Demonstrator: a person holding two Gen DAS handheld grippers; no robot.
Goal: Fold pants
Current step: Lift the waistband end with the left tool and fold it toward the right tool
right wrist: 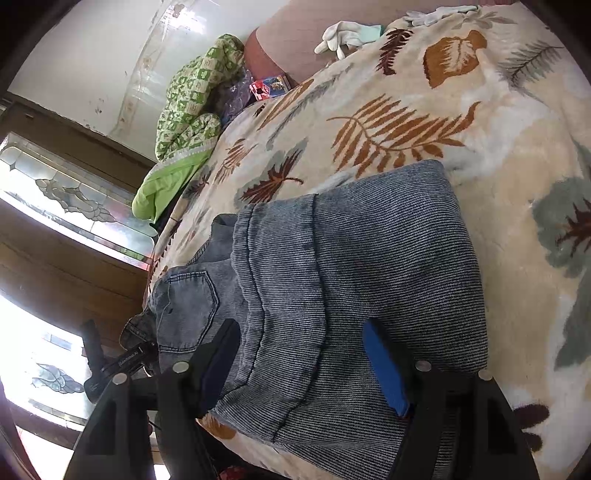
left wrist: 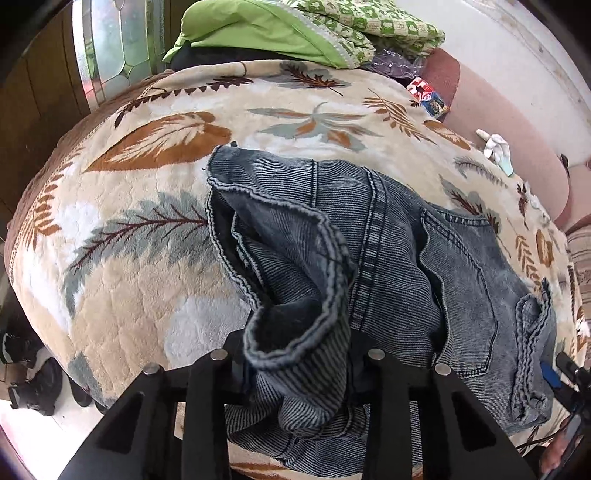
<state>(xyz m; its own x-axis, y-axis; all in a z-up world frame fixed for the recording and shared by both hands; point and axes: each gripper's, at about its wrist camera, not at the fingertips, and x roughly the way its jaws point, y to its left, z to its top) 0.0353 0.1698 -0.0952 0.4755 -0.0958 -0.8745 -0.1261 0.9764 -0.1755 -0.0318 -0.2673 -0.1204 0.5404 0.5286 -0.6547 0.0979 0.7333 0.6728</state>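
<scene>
Grey-blue denim pants (left wrist: 388,240) lie crumpled on a leaf-patterned blanket (left wrist: 147,295), back pocket up. In the left wrist view my left gripper (left wrist: 299,369) is shut on a bunched, hemmed edge of the pants, and the cloth hides its pads. In the right wrist view a folded, ribbed part of the pants (right wrist: 351,258) lies flat on the blanket (right wrist: 480,129). My right gripper (right wrist: 301,354) stands wide open over it, its blue pads (right wrist: 386,373) straddling the cloth without squeezing it. The left gripper's black body (right wrist: 110,365) shows beyond the pocket end.
A green quilt (left wrist: 280,33) is heaped at the far end of the bed. Near the pink wall edge lie a small colourful box (left wrist: 428,98) and a white glove (left wrist: 496,146). Dark shoes (left wrist: 33,384) sit on the floor. A wooden, glass-panelled door (right wrist: 74,199) stands close to the bed.
</scene>
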